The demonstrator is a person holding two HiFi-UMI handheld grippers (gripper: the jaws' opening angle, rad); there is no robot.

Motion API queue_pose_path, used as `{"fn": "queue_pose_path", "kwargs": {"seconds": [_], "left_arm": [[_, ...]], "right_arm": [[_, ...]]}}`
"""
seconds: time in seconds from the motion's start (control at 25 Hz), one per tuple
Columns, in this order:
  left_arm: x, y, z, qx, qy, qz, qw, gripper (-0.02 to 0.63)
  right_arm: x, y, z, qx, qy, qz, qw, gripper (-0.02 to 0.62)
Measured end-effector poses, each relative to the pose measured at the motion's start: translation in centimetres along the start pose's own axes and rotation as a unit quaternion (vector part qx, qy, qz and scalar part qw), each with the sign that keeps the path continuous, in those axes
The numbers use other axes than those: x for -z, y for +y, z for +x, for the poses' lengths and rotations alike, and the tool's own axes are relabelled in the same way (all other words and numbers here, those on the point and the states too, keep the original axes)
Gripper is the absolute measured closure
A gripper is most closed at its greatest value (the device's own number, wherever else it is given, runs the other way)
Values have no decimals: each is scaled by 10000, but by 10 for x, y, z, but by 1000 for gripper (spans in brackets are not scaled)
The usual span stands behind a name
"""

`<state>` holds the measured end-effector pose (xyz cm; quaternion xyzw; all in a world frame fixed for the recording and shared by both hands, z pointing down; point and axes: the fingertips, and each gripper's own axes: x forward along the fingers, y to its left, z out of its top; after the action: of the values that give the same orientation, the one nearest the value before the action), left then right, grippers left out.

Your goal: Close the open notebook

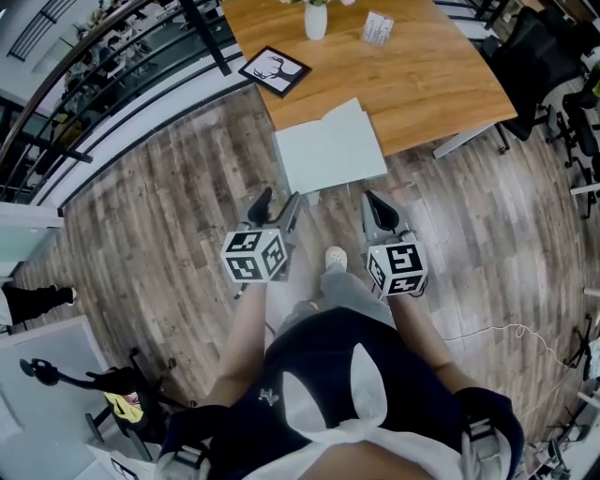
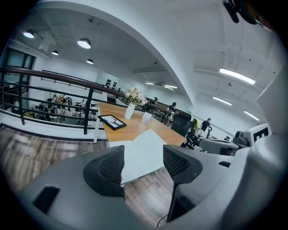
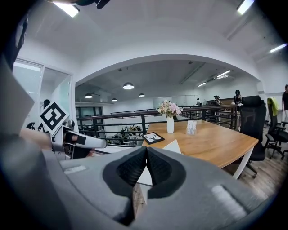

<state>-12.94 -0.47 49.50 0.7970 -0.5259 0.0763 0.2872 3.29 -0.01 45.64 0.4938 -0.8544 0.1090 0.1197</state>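
On table [image 1: 422,84], overhanging near edge: notebook [image 1: 330,150]. Behind it to the left, picture frame [image 1: 274,70]; farther back, vase [image 1: 316,21], card stand [image 1: 377,28] to its right. Before the table, above floor [image 1: 169,244]: left gripper [image 1: 277,202], right gripper [image 1: 372,202], side by side.

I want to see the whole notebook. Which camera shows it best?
The head view: the open notebook shows whole from above, at the table's near edge. The left gripper view shows it slanted, partly behind the open left tool. The right gripper view shows only bits around the shut right tool.
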Motion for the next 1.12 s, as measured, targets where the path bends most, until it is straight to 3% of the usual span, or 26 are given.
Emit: {"fn": "queue_pose_path", "kwargs": {"seconds": [0.64,1.12], "left_arm": [[2,38,72,-336,467,-370,9977,331],[31,64,101,69,1199,-799,9895,331]], "right_arm": [[0,-59,57,-213,147,-136,9996,597],[6,-69,93,-58,406,-59,9991,598]]}}
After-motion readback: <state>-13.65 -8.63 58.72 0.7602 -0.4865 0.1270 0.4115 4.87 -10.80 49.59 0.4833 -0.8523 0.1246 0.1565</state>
